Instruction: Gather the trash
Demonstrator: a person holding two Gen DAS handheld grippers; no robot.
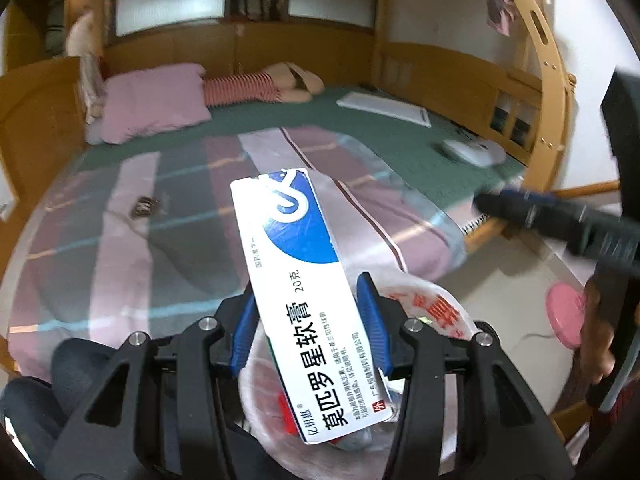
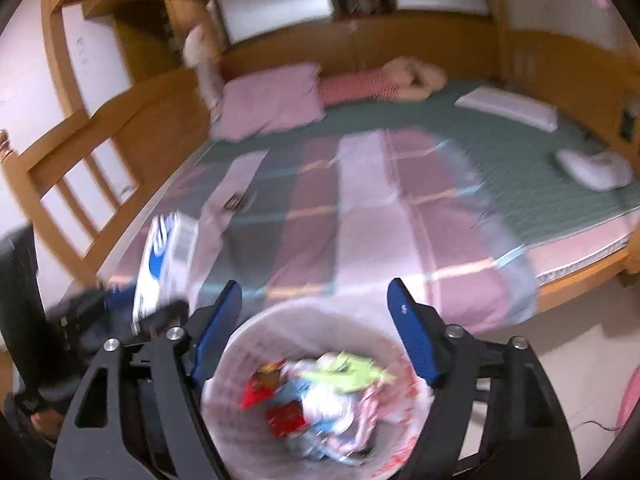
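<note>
My left gripper (image 1: 306, 292) is shut on a long white and blue ointment box (image 1: 304, 292) and holds it above a bin lined with a clear plastic bag (image 1: 436, 308). The box also shows blurred at the left of the right wrist view (image 2: 164, 256). My right gripper (image 2: 316, 292) is open and empty, just above the bin (image 2: 256, 320), which holds several colourful wrappers (image 2: 316, 396). The right gripper shows blurred at the right of the left wrist view (image 1: 540, 208). A small dark wrapper (image 1: 146, 205) lies on the striped blanket, also in the right wrist view (image 2: 239, 201).
A bed with a striped blanket (image 1: 192, 232) and green sheet (image 1: 400, 140) fills the view. A pink pillow (image 1: 154, 102), a white flat pad (image 1: 384, 109) and a white device (image 1: 474, 152) lie on it. Wooden bed frame (image 1: 548, 80) at right; a pink round thing (image 1: 566, 314) on the floor.
</note>
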